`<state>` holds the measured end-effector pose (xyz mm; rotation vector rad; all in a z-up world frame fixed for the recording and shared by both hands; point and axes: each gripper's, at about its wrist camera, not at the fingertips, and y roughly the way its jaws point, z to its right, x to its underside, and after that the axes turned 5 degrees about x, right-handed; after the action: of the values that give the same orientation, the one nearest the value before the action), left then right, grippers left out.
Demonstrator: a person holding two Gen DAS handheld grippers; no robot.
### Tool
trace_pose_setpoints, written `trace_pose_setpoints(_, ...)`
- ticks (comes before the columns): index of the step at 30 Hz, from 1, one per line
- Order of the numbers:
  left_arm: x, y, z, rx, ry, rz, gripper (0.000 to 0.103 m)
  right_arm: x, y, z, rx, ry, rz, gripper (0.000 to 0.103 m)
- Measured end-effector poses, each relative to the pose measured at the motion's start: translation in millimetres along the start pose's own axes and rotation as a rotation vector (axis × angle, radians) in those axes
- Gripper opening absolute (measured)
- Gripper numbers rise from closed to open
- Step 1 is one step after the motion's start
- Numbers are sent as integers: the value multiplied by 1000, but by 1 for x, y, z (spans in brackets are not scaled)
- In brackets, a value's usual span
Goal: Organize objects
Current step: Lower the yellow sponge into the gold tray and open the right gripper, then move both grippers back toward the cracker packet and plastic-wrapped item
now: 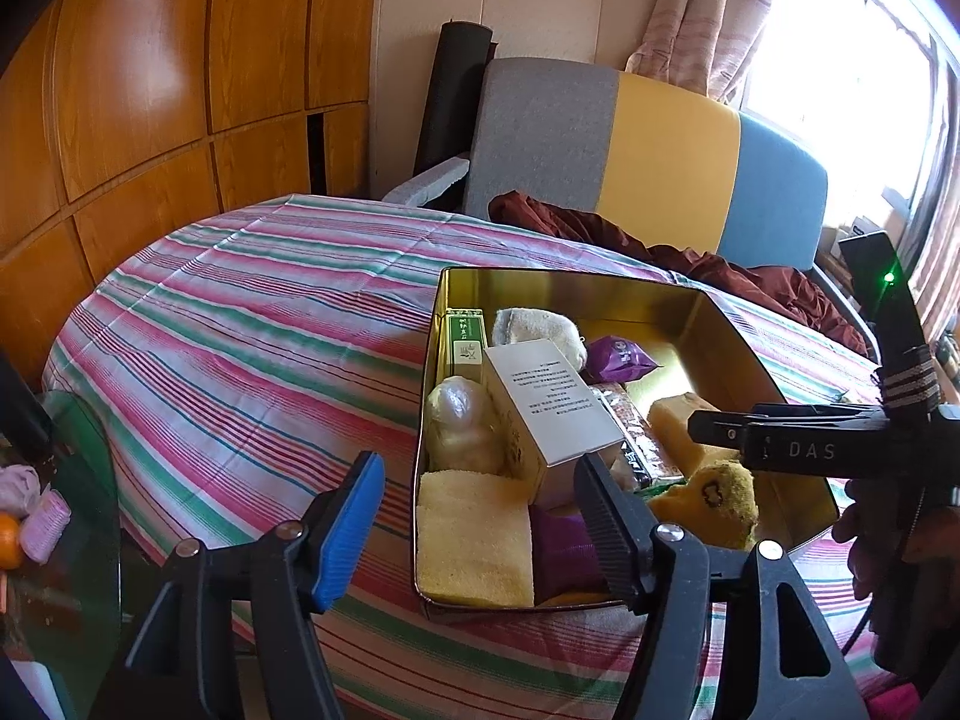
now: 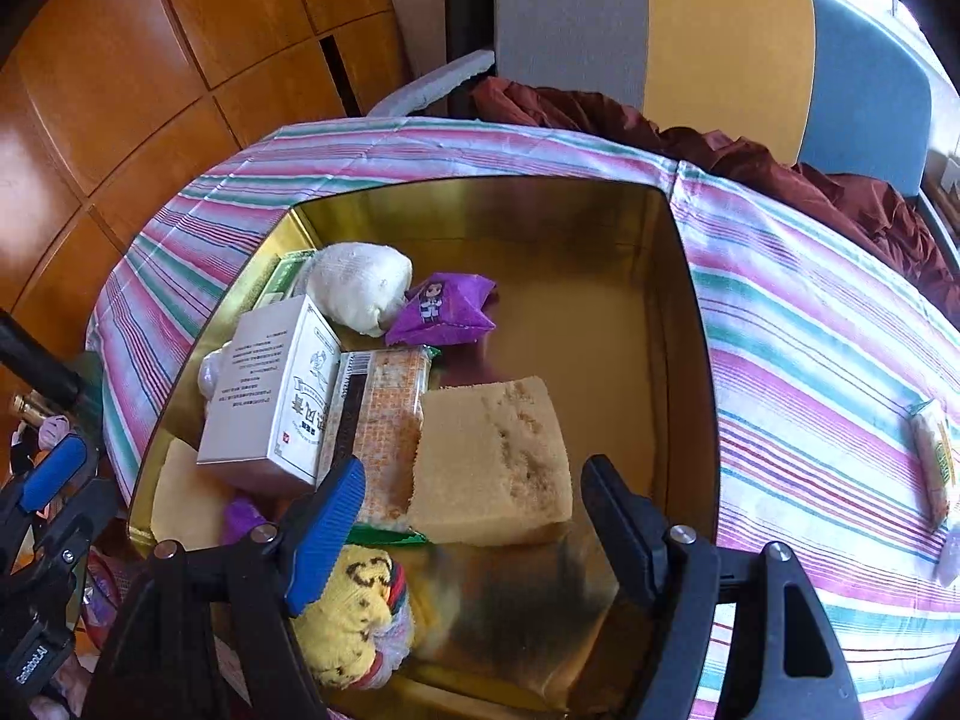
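A gold tin box [image 1: 558, 288] [image 2: 690, 324] sits on the striped tablecloth. It holds a white carton [image 1: 549, 408] [image 2: 270, 390], a tan sponge [image 2: 492, 462] [image 1: 684, 426], a purple packet [image 2: 444, 309] [image 1: 621, 357], a white sock ball [image 2: 360, 285], a cracker pack [image 2: 387, 414], a yellow sock [image 2: 348, 618] [image 1: 720, 501] and a yellow cloth [image 1: 474, 540]. My left gripper [image 1: 480, 510] is open and empty over the box's near left corner. My right gripper [image 2: 474, 516] is open and empty just above the sponge and yellow sock.
A wrapped snack [image 2: 933, 462] lies on the tablecloth [image 1: 240, 324] right of the box. A chair [image 1: 660, 144] with dark red cloth [image 1: 720, 264] stands behind the table. A glass side table [image 1: 66, 540] with small items is at the left.
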<state>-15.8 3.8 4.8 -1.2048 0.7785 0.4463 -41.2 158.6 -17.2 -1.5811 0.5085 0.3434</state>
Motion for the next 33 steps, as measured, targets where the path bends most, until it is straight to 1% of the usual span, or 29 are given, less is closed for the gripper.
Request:
trace_pose_setpoints(7,-3,-9,10,5,32,18,67,2,-23,6,2,1,58,76)
trace_pose_setpoints(9,-5,-12,14,11,44,28,69,3,-31,14,4,15,78,76)
trace_pose_setpoints(15,-12,-16,32,32,92,40,69,7,-55,52,43,73,119,76)
trace_pose_setpoints(20,-19,-20,51,58,132,56,69,12,-69,100,123,135,126,76)
trace_pose_setpoints(26,-26,-20,79,93,205,60,69,26,-84,174,218,263,125,76)
trace_pose_setpoints(30,-31,-18,104,133,252,53,70,39,-91,234,300,377,125,76)
trace_pose_setpoints(33,-35,-16,127,166,294,51,71,56,-93,282,376,502,134,76)
